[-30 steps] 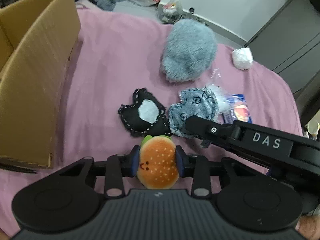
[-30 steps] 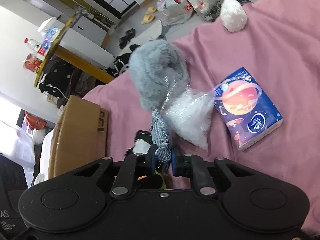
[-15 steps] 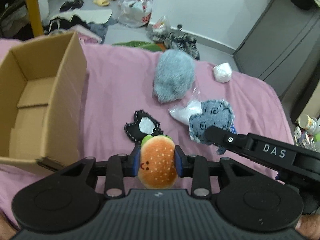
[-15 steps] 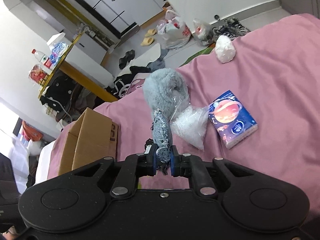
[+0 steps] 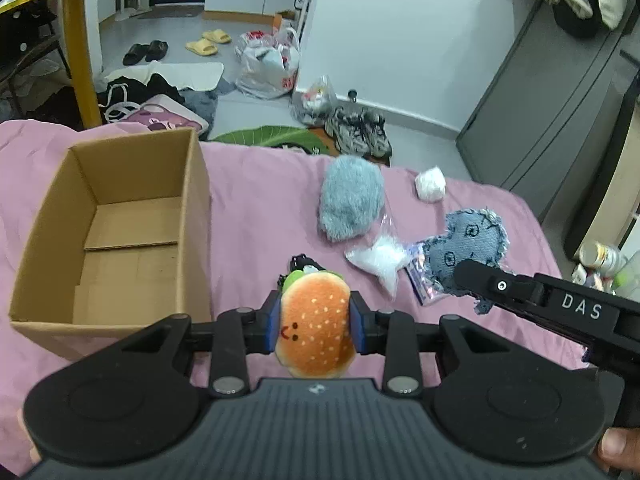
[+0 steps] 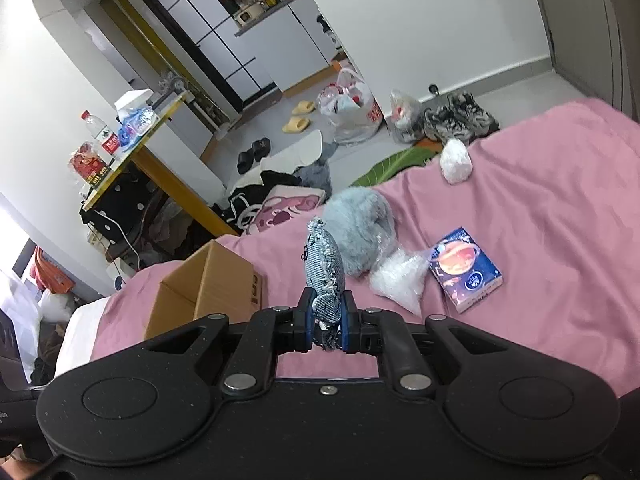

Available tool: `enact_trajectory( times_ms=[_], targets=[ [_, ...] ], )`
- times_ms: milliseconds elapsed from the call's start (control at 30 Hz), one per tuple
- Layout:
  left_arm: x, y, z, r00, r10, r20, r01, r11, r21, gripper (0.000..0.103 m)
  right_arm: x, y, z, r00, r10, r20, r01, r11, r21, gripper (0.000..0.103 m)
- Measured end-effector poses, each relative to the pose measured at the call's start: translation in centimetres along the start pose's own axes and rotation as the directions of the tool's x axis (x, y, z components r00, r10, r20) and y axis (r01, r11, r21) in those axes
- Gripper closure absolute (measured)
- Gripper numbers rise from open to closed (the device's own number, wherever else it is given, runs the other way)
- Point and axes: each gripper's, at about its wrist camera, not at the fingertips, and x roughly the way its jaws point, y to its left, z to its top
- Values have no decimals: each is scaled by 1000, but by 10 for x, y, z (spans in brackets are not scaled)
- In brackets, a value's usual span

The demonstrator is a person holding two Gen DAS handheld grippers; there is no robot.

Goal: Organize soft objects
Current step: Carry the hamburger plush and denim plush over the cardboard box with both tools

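My left gripper (image 5: 315, 322) is shut on a plush hamburger (image 5: 314, 324) and holds it high above the pink bed cover, right of an open cardboard box (image 5: 108, 232). My right gripper (image 6: 325, 326) is shut on a denim heart pillow (image 6: 323, 268), also lifted; the pillow shows in the left wrist view (image 5: 466, 246). A grey furry cushion (image 5: 352, 202) and a black stitched pillow (image 5: 300, 264), mostly hidden behind the hamburger, lie on the cover. The box (image 6: 204, 284) shows in the right wrist view too.
A clear bag of white filling (image 5: 378, 258), a white wad (image 5: 430, 184) and a blue planet-print packet (image 6: 466, 268) lie on the pink bed cover (image 5: 260, 200). Beyond the bed edge the floor holds shoes, bags and clothes. A grey cabinet stands at the right.
Both grippers have risen well above the bed with their toys. The denim heart has left the cover. The box's inside has come into view.
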Motion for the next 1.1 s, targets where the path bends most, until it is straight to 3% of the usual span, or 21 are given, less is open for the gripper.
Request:
enact_trajectory(
  times_ms=[500,1100],
  targets=[
    [-57,33,11,989,-12,149,17,999,-39,70,-23,53,3,997,20,80,-15,998,-59,90],
    [-96,87,35,960,49,277,-18,993,-114,70,-24,96,7,990,55,129,-41,993,-110,90]
  ],
)
